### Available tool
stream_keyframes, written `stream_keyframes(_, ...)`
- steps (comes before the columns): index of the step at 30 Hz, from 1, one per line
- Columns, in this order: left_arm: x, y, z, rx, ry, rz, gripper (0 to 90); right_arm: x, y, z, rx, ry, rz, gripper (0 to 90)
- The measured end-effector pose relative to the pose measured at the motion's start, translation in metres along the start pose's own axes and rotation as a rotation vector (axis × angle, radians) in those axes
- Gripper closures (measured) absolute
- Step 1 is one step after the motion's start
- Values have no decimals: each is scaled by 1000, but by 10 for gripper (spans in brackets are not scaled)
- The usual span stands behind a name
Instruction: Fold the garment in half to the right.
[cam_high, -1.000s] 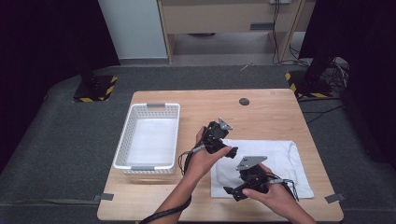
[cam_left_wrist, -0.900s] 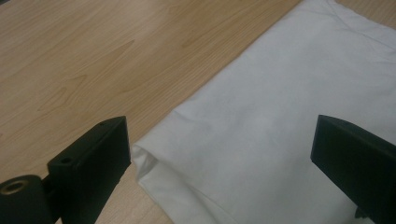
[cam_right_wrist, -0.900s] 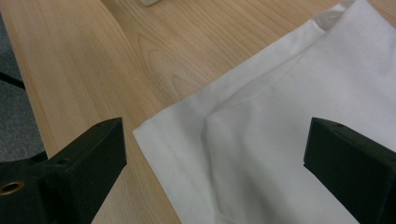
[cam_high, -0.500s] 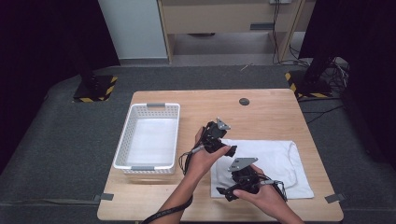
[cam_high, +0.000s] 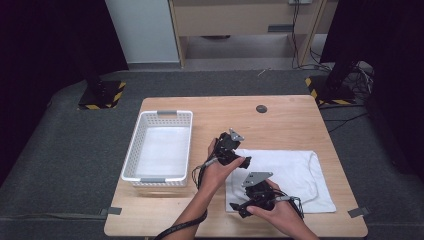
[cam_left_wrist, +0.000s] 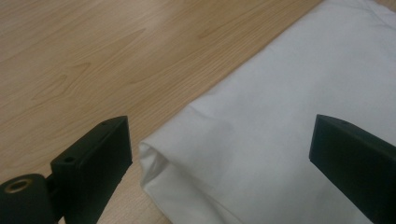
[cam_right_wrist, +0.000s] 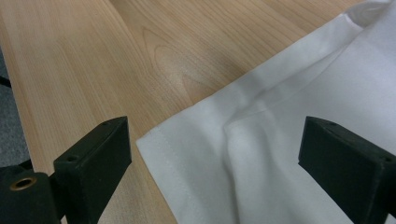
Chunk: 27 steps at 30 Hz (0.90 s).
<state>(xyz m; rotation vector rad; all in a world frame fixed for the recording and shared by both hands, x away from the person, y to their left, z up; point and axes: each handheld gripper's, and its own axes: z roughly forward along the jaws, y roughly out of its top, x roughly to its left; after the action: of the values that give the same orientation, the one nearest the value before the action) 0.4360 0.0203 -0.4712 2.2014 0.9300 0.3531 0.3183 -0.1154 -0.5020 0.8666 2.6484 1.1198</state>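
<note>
Both hands have slid toward the lower left of the high view over the last second, the right gripper moving most, down to the near left corner of the white garment spread on the wooden table. Nearest the bottom edge, its jaws stand spread wide; in the right gripper view the hemmed corner lies flat between them, not yet pinched. Just above it in the frame, the left gripper hovers at the cloth's far left corner, also gaping; the left gripper view shows a folded edge sitting between its open jaws. To me this looks like lining up for a two-corner grab, likely to fold or lift the garment. Farther left, the white basket waits on the table, and a small dark disc sits near the far edge.
</note>
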Motion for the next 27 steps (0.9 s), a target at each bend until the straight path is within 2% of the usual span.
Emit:
stream_keyframes(8,4,-10,7,0,5,-16,57,4,-4,11,9,0,-4,99)
stream_keyframes(13,8,-15,13,-7,7,-22,59,8,-5,22,19,-9,-27,99)
stream_keyframes(17,13,-19,19,-11,10,-33,61,9,-9,29,23,-15,-20,96)
stream_keyframes(27,28,-27,28,-34,27,-42,71,15,-17,35,-13,-58,-79,78)
